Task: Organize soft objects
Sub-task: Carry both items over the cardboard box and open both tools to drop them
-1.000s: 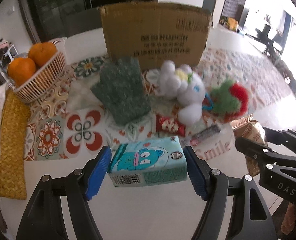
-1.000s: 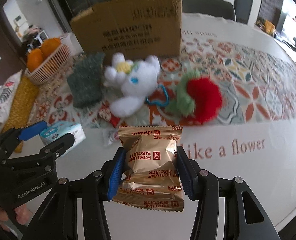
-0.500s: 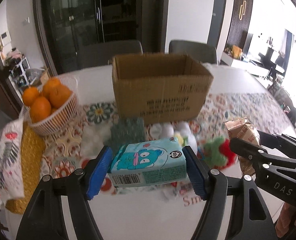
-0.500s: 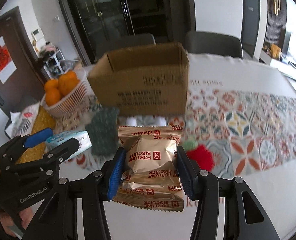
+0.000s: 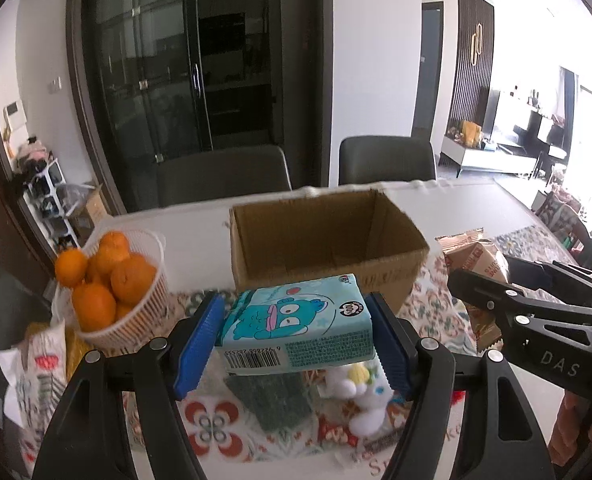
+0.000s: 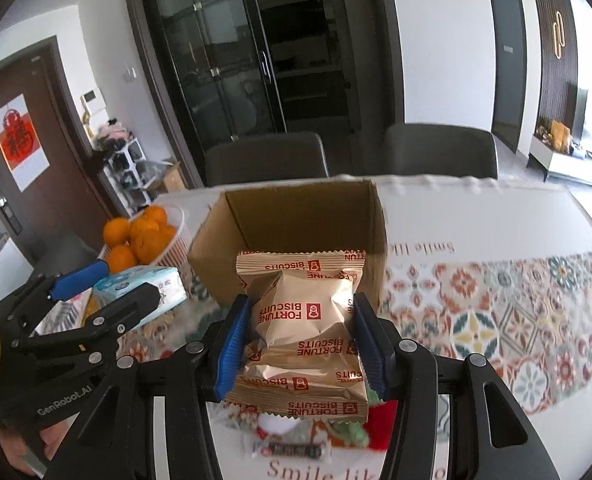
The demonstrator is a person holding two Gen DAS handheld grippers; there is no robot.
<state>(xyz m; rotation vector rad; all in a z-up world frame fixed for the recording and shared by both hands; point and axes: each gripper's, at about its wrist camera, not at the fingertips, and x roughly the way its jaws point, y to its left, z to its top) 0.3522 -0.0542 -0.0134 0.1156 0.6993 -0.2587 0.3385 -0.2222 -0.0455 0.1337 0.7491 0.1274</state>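
Squarely between left tongs (image 5: pixel 296 344): tissue pack (image 5: pixel 298 326).

A white table (image 6: pixel 476 216) fills the middle and lower frame in both views, covered by a cloth whose patterned tile band (image 6: pixel 496 320) runs across the right. At centre stands an open cardboard box (image 5: pixel 328 240). Left of it sits a white basket of oranges (image 5: pixel 136 316). Near the lower centre lie a dark green knitted glove (image 5: pixel 272 400), a white plush toy (image 5: pixel 360 396) and a red plush (image 6: pixel 380 428), partly hidden.
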